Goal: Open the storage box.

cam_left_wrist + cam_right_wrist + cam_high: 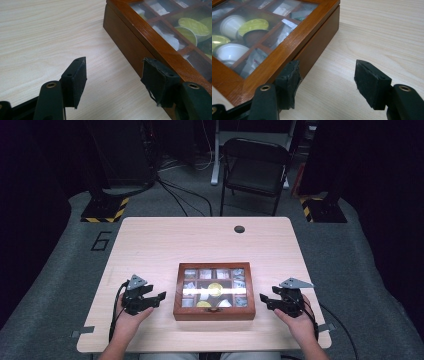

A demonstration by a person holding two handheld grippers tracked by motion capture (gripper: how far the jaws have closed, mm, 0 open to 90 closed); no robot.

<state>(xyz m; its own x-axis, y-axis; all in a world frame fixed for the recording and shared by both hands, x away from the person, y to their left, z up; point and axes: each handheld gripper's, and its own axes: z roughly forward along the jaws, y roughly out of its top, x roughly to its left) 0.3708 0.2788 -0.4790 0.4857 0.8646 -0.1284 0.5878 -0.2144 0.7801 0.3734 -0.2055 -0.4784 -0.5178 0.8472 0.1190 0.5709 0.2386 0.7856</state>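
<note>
Both grippers, left (pixel 161 296) and right (pixel 262 299), flank the wooden box (pixel 214 312), jaws released; glare hides its contents.

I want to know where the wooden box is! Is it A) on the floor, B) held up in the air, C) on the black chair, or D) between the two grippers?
D: the wooden box sits on the table, with the left gripper on one side and the right gripper on the other.

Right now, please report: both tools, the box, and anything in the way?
Left tool open, beside box. Right tool open, other side. Wooden box shut, untouched. Nothing in the way.
</note>
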